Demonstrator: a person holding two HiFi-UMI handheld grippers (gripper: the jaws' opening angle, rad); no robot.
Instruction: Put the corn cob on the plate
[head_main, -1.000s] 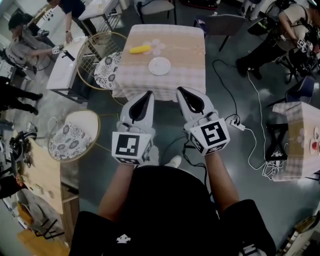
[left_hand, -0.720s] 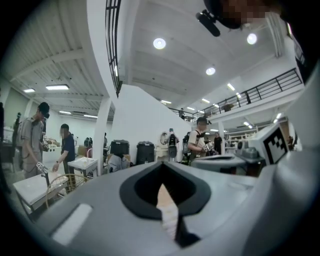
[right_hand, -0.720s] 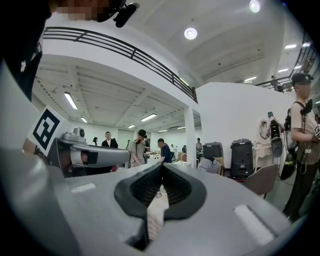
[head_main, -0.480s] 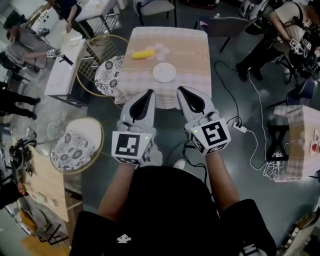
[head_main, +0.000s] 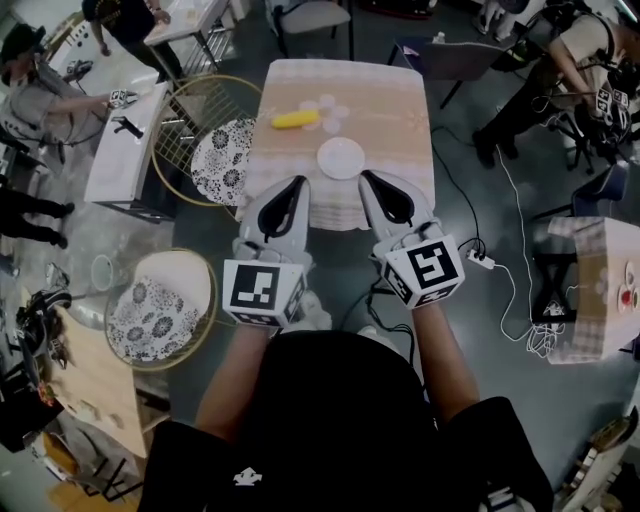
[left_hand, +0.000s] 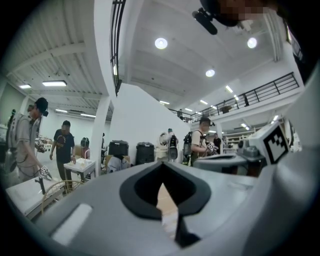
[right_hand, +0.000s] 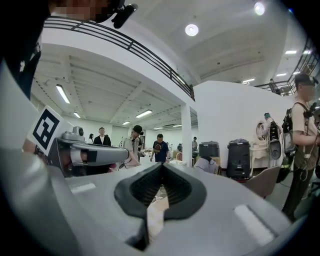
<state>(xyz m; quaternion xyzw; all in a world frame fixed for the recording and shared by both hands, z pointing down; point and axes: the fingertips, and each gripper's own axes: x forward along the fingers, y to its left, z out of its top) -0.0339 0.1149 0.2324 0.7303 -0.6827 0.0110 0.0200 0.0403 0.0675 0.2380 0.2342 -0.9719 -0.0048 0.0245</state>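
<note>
- Head view: the stubby yellow corn cob (head_main: 296, 119) lies on the pale checked tablecloth (head_main: 400, 110), its long axis running side to side across the picture. It sits just beyond and left of the round white plate (head_main: 341, 158), close to it but not touching. Both claws are held level at the near side, pointing at the table. The left gripper (head_main: 296, 182) looks nearer the cob, and the right gripper (head_main: 368, 177) is nearer the plate.
- Left gripper view: the jaws are pressed together with nothing between them. Only a sliver of cloth shows past them, and no cob.
- Right gripper view: the jaws are likewise closed and empty, with the cob out of sight.
</note>
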